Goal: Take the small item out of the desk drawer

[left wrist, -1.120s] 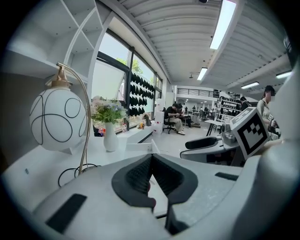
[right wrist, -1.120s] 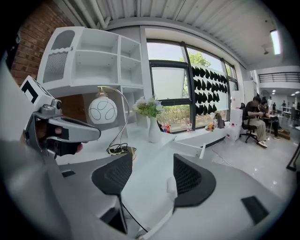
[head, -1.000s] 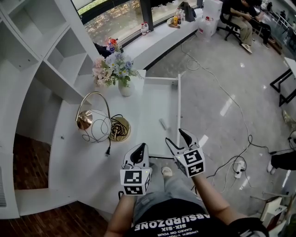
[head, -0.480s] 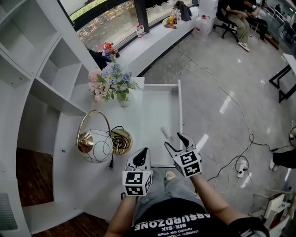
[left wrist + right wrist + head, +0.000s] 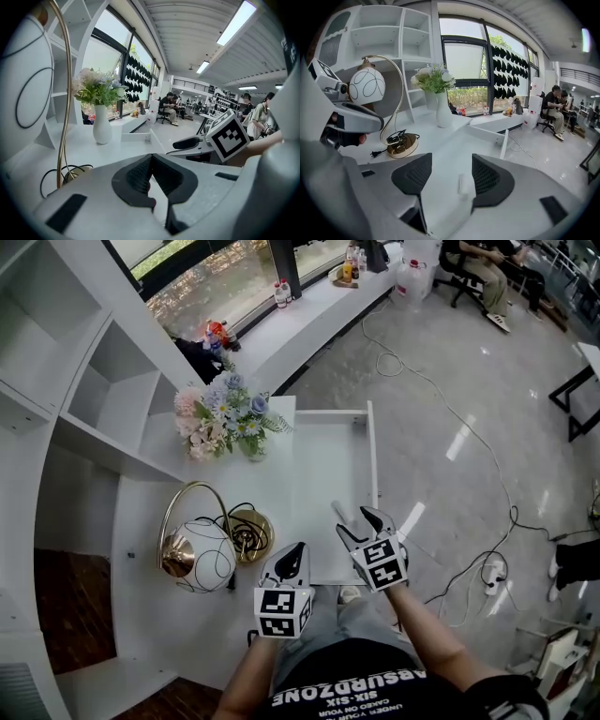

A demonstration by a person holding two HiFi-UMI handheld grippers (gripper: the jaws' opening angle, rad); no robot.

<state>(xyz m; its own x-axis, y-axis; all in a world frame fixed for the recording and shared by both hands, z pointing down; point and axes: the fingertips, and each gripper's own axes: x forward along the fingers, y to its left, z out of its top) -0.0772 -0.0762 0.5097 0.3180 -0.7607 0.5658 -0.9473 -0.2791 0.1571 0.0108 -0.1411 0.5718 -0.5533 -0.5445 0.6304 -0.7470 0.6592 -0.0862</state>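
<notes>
Right gripper view has the right gripper point(image 5: 451, 178) with its dark ribbed pads point(image 5: 412, 174) spread wide. The small item point(image 5: 465, 184), a smooth white oblong block, lies on the floor of the open drawer point(image 5: 504, 137) in the gap between them, closer to the right pad. The left gripper point(image 5: 151, 160) is pinched together on nothing at the near left. My worry: that slick little block on a glossy white floor could skid or tip if one pad touches it first, since it's off-centre.

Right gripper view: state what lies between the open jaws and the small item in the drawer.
Nothing: only bare drawer floor separates the right gripper from the small item, in that view.
</notes>
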